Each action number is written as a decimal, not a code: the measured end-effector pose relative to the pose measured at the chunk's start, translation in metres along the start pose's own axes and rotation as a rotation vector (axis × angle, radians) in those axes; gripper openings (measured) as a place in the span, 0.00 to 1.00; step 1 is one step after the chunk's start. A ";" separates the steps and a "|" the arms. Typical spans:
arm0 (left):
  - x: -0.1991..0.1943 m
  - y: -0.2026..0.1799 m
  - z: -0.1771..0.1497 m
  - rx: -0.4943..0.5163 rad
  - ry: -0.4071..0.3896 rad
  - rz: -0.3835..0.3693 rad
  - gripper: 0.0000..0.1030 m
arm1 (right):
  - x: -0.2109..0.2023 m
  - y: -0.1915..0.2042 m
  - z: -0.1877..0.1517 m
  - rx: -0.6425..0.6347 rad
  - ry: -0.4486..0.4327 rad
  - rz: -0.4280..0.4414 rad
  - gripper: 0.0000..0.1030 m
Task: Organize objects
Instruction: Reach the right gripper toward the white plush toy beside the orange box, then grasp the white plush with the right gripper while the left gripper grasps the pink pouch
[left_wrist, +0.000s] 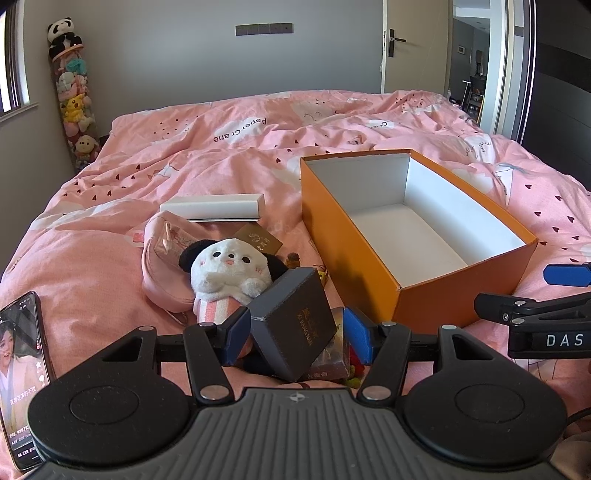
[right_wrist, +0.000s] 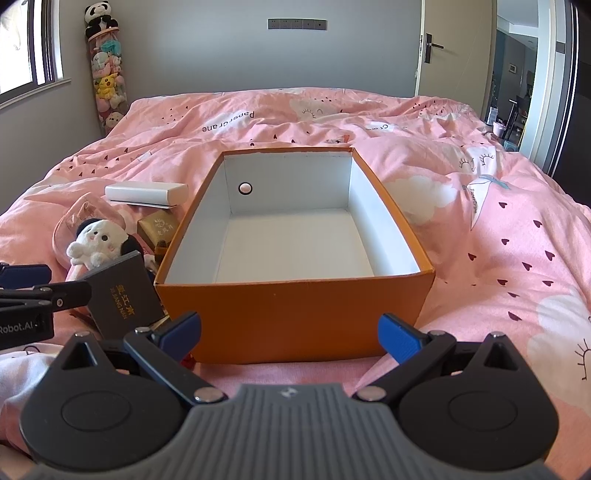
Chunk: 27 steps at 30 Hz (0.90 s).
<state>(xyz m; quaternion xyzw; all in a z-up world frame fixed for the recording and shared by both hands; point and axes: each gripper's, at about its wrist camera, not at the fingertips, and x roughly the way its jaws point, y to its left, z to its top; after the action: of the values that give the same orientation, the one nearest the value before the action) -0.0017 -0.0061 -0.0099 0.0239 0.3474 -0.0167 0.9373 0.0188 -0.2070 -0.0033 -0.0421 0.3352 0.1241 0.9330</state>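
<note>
step: my left claw (left_wrist: 293, 328) is clamped on the dark box (left_wrist: 295, 321), tilted, just left of the orange box (left_wrist: 354, 258).
right claw (right_wrist: 290, 332): apart, nothing in it, before the orange box.
next: i reckon lift it over the rim and set it inside.

The bedspread (left_wrist: 229, 162) looks like soft, wrinkly pink cotton with a matt print. At about 2 o'clock from the plush panda (left_wrist: 225, 273), which is fuzzy white-and-black pile, sits the orange box (right_wrist: 295, 317): matt cardboard outside, smooth white paper inside. The dark box (left_wrist: 295, 321) has a matt, leather-like wrap with shiny gold lettering. The phone (left_wrist: 22, 369) screen is glossy glass.
</note>
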 end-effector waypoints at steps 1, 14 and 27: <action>0.000 0.000 0.000 -0.001 0.001 -0.001 0.67 | 0.000 0.000 0.000 -0.002 0.000 -0.001 0.99; -0.001 0.026 0.010 -0.070 0.033 -0.010 0.47 | -0.004 0.019 0.018 -0.095 -0.048 0.105 0.69; 0.025 0.047 0.027 0.038 0.105 -0.142 0.53 | 0.032 0.072 0.056 -0.283 0.055 0.327 0.33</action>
<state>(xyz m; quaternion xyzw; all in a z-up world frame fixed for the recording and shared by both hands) 0.0371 0.0386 -0.0041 0.0177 0.3965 -0.0883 0.9136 0.0577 -0.1218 0.0199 -0.1209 0.3419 0.3186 0.8758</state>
